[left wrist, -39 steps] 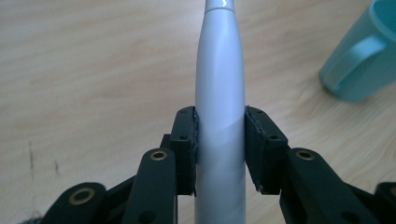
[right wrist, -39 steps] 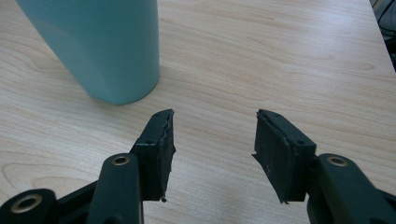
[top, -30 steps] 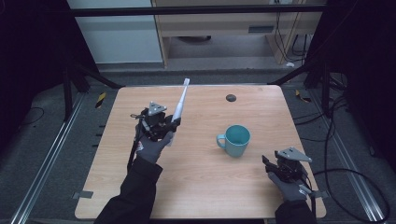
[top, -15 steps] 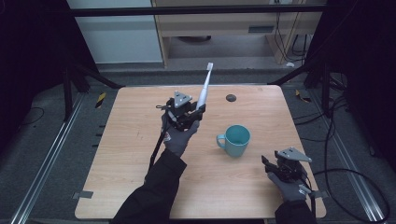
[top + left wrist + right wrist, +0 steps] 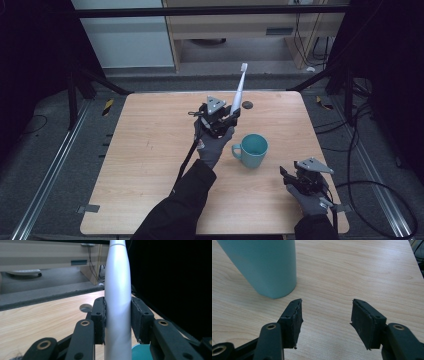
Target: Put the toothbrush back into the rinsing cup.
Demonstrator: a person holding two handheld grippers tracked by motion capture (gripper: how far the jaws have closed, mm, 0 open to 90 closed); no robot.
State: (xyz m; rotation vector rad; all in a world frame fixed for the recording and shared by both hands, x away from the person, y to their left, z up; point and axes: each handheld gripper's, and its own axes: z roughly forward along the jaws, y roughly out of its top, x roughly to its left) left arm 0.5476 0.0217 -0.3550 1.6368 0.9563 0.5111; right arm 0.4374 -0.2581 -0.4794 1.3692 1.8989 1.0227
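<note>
Above the table (image 5: 150, 150), left tool (image 5: 227, 120) clamps a white toothbrush (image 5: 239, 90); right tool (image 5: 325, 317) gapes wide, empty.

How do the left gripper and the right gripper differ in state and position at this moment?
The left gripper is raised over the table's middle, while the right gripper sits low near the table's front right corner. The left one's jaws are shut on a white toothbrush pointing up and away; the right one's jaws are open and hold nothing, beside the teal mug. Both carry a grey plate on top.
</note>
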